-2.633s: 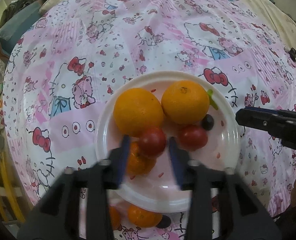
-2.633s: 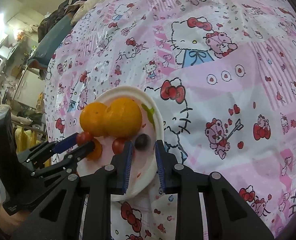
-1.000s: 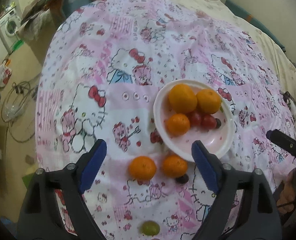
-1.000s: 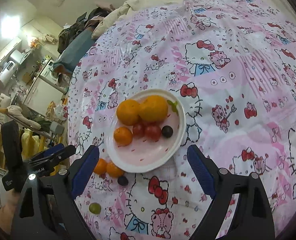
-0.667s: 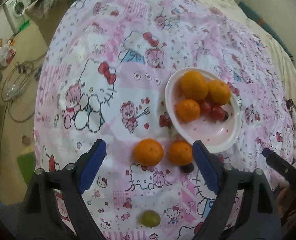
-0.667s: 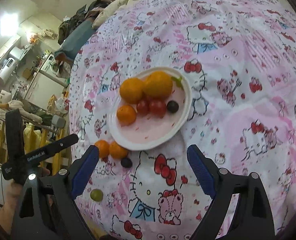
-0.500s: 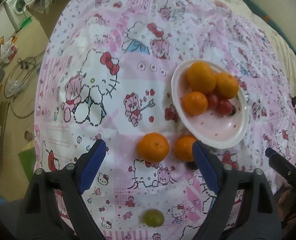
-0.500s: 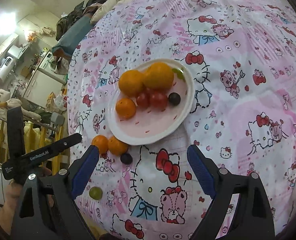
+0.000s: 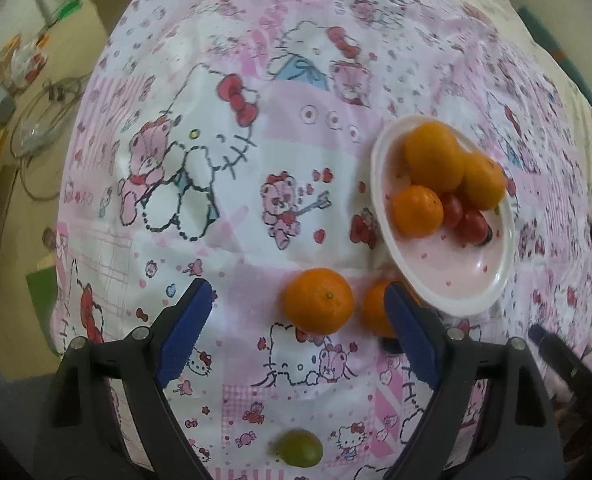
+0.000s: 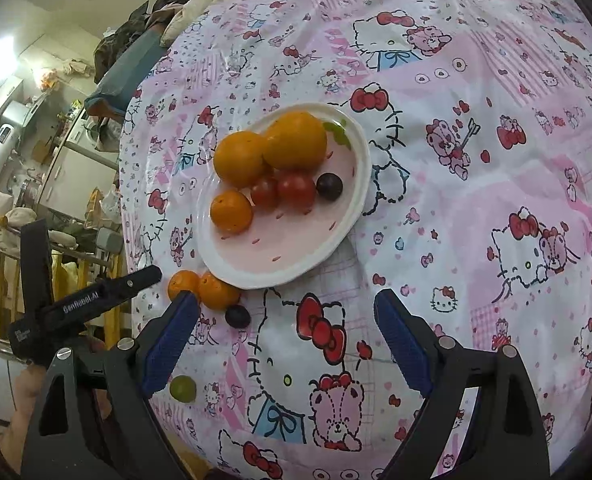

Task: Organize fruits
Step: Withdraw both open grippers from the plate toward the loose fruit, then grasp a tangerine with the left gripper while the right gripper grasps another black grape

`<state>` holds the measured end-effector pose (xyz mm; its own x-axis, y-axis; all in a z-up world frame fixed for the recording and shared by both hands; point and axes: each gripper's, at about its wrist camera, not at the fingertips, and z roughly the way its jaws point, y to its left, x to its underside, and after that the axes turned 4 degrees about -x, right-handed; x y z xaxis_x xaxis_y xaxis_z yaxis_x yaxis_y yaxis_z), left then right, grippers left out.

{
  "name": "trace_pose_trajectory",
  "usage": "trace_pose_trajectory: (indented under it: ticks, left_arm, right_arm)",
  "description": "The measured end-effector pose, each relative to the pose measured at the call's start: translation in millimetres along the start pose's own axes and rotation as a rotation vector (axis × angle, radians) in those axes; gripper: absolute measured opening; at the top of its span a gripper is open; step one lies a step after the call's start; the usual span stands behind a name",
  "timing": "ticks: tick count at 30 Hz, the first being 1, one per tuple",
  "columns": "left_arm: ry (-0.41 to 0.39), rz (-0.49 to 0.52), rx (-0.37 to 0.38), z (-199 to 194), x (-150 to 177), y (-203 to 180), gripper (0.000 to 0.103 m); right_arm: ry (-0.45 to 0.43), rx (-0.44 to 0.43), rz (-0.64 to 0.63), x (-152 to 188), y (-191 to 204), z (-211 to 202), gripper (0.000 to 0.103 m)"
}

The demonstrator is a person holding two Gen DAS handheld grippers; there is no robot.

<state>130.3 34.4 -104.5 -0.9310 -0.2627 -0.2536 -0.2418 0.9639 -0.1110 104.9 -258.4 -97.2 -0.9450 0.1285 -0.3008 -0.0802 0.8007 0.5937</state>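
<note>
- Left wrist view: we see the left gripper [image 9: 296,312] hanging with its jaws spread wide and nothing between the pads, framing the nearer mandarin [image 9: 318,300] on the tablecloth [image 9: 199,128]; we judge it is lined up there because that fruit is the next one to go in.
- A second mandarin [image 9: 376,307] lies just beside the plate [image 9: 380,184], partly hidden by the right-hand finger, and a green grape [image 9: 299,448] sits close under the camera (all three are loose on the cloth).
- The plate holds two big oranges, a small mandarin, two red tomatoes and a dark berry, crowded toward its far side.
- Right wrist view: the right gripper [image 10: 285,320] is likewise wide open and empty, held back over the cloth, near the plate's [image 10: 360,184] near rim.
- From here the plate's near half is bare, so we reckon there is room; a dark grape [image 10: 237,316] also waits outside it beside the mandarins.
</note>
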Motion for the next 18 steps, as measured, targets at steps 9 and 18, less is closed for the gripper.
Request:
trace_pose_trajectory:
  ticks: [9, 18]
  left_arm:
    - [0.120, 0.009, 0.012, 31.8, 6.4, -13.1, 0.064]
    - [0.154, 0.066, -0.031, 44.6, 14.2, -24.7, 0.039]
  right_arm:
    - [0.004, 0.028, -0.008, 0.6, -0.7, 3.4, 0.092]
    - [0.006, 0.035, -0.008, 0.3, -3.1, 6.5, 0.092]
